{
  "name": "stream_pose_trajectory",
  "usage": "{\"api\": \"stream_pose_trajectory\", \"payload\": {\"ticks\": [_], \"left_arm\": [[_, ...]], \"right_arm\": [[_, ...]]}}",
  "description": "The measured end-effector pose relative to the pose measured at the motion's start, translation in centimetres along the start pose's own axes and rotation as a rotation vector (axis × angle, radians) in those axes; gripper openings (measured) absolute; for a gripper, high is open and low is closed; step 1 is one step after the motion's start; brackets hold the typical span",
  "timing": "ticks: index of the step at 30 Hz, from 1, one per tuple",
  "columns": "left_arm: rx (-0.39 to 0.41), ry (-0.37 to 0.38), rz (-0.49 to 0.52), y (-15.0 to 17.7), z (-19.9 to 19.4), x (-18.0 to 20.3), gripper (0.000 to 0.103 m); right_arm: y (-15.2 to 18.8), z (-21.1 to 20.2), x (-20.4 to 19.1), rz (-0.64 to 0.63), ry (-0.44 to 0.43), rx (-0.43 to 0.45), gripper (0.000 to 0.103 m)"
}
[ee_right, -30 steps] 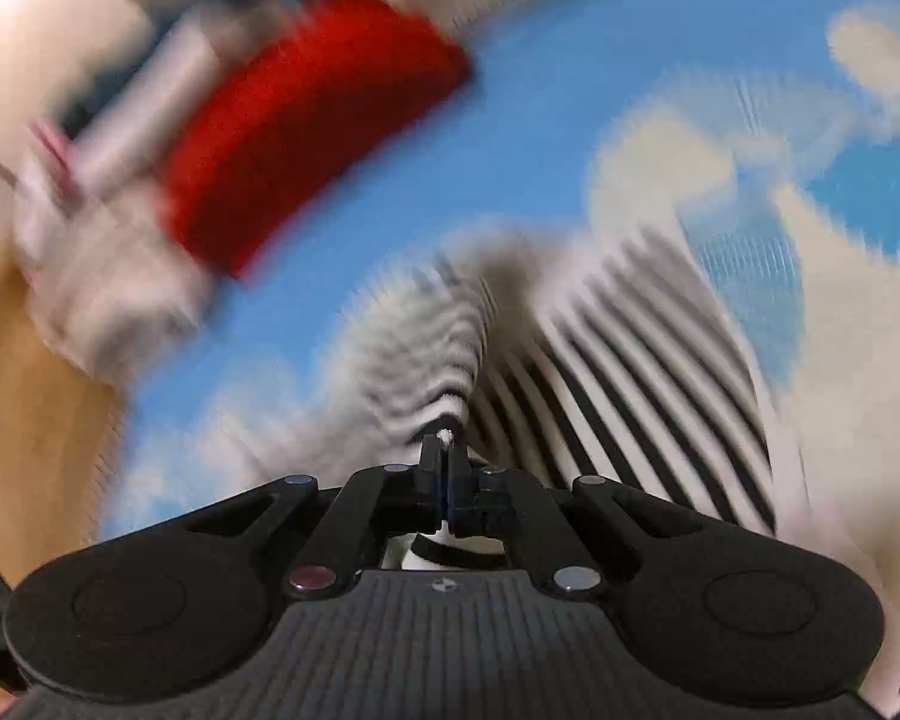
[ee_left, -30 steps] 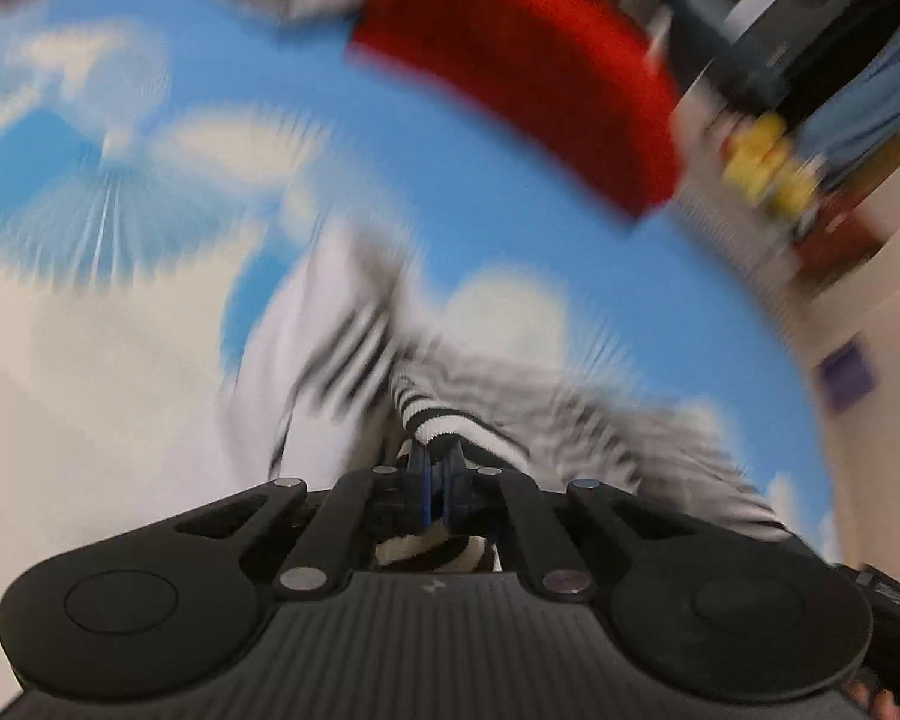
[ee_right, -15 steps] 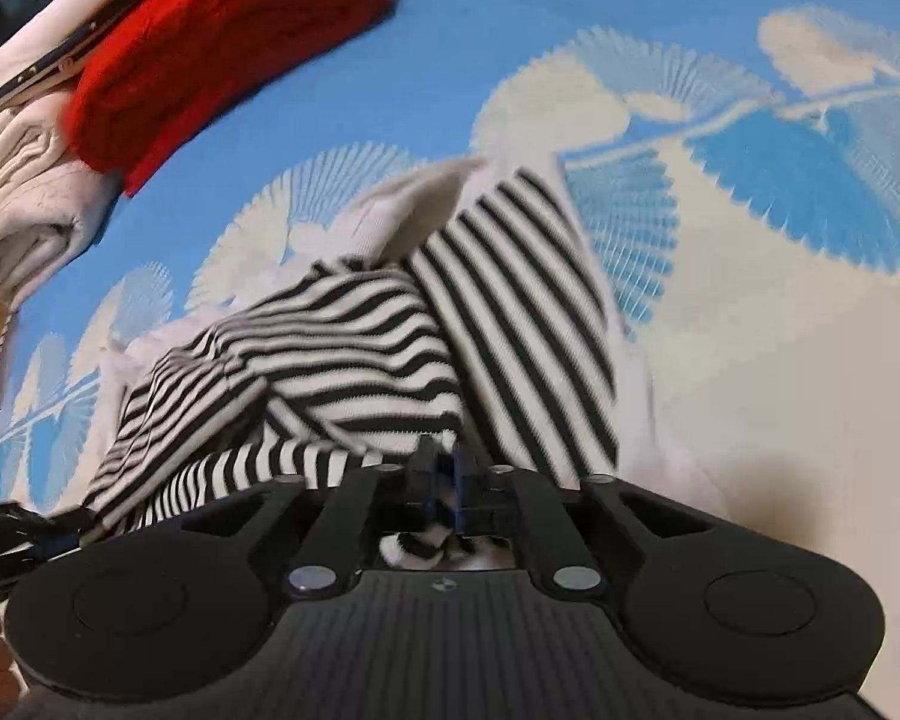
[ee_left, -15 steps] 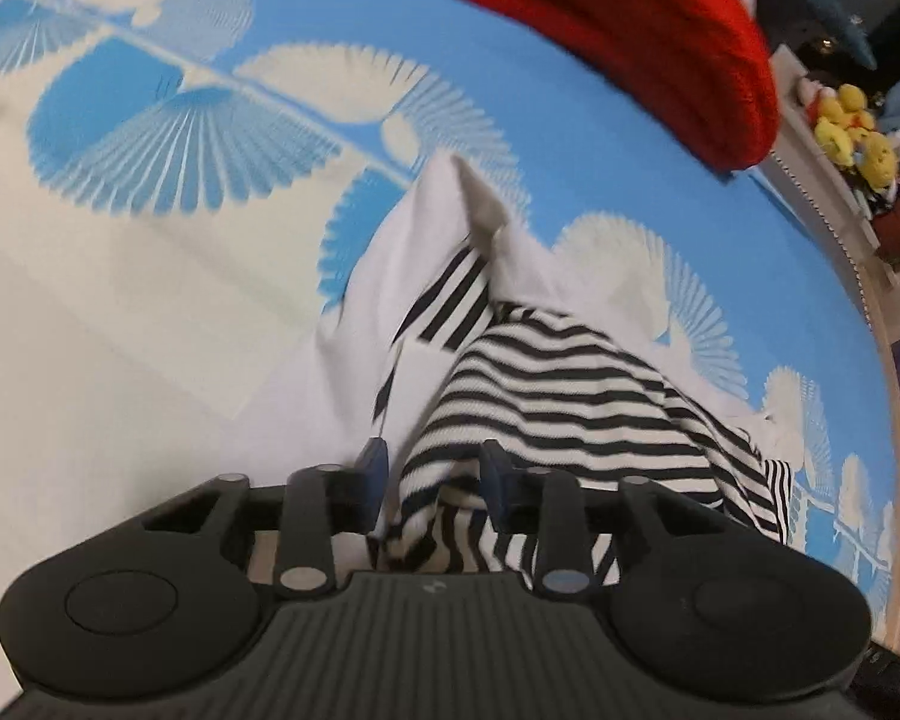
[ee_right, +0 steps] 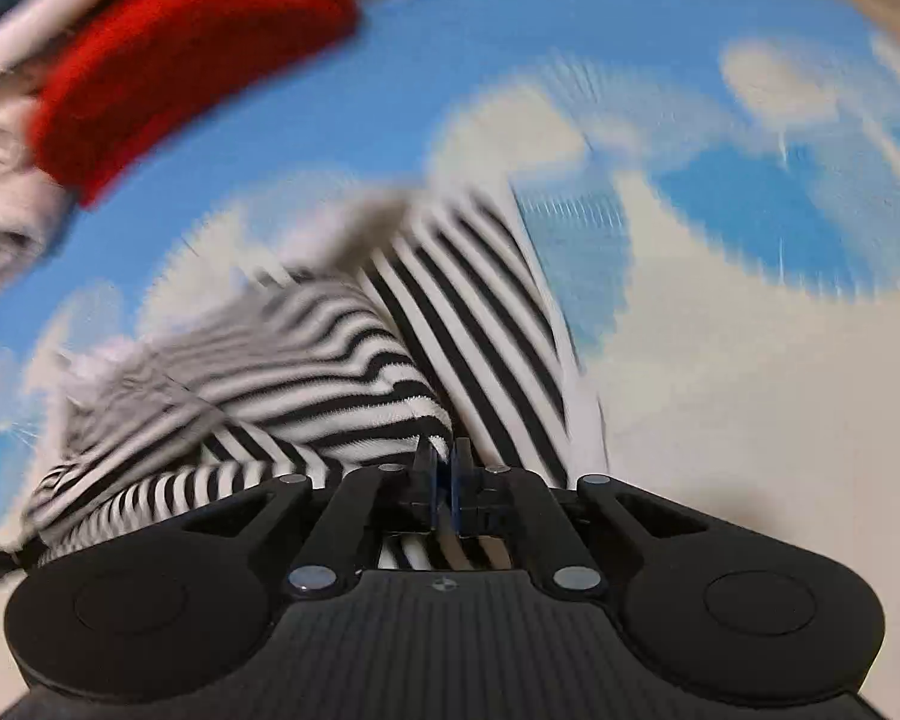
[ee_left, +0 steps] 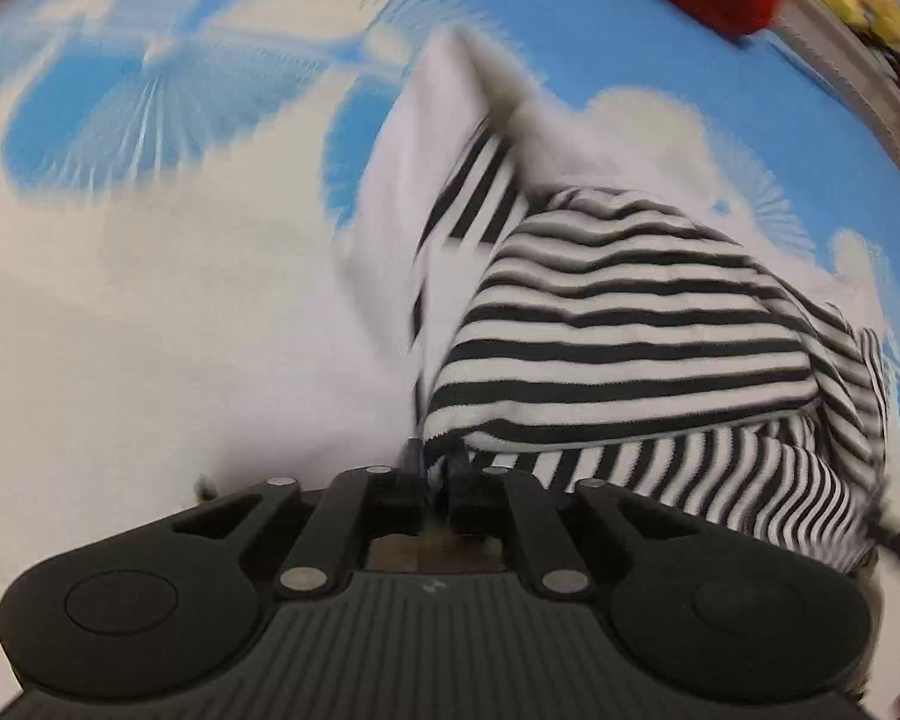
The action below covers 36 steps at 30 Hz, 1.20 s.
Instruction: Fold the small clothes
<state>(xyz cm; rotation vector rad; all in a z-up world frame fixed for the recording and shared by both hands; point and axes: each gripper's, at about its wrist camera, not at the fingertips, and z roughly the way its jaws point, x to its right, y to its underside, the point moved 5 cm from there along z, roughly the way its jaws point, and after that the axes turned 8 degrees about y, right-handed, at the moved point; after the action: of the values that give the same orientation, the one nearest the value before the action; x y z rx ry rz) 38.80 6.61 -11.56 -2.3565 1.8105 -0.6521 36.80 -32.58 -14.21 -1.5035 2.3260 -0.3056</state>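
The left gripper is closing on the hem of a black-and-white striped knit garment, cloth between its jaws. The right gripper is clamped on the same hem over a blue-and-cream patterned cloth surface.

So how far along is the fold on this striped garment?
Partly done: the striped garment lies on the blue patterned cover with one flap already doubled over itself. In hand: the left gripper is closing on its near hem, and the right gripper is shut on the hem. Left: the remaining folds.
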Motion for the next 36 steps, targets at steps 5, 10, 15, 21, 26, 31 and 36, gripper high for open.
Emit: {"api": "stream_pose_trajectory", "payload": {"ticks": [5,10,15,21,26,31,36], "left_arm": [[0.183,0.032,0.118,-1.6,-4.8,2.6,0.021],[0.132,0.108,0.120,-0.5,-3.4,3.2,0.021],[0.029,0.002,0.120,0.8,-1.2,1.4,0.002],[-0.012,-0.028,0.157,2.2,-0.3,0.4,0.025],[0.230,0.068,0.169,1.9,-9.8,0.9,0.029],[0.292,0.150,0.211,5.0,-17.7,-0.6,0.029],[0.318,0.173,0.275,12.1,-22.4,-3.2,0.029]], "right_arm": [[-1.5,-4.1,-0.3,0.020,-0.013,0.172,0.022],[-0.9,-4.0,-0.5,0.017,-0.104,0.163,0.029],[0.9,-0.2,0.8,0.085,-0.048,-0.023,0.028],[1.9,-1.5,0.9,-0.006,-0.035,-0.018,0.033],[1.3,-11.5,3.3,0.071,-0.098,0.205,0.037],[4.4,-20.3,7.2,0.056,-0.139,0.359,0.042],[10.6,-23.6,10.6,0.015,-0.131,0.375,0.046]]}}
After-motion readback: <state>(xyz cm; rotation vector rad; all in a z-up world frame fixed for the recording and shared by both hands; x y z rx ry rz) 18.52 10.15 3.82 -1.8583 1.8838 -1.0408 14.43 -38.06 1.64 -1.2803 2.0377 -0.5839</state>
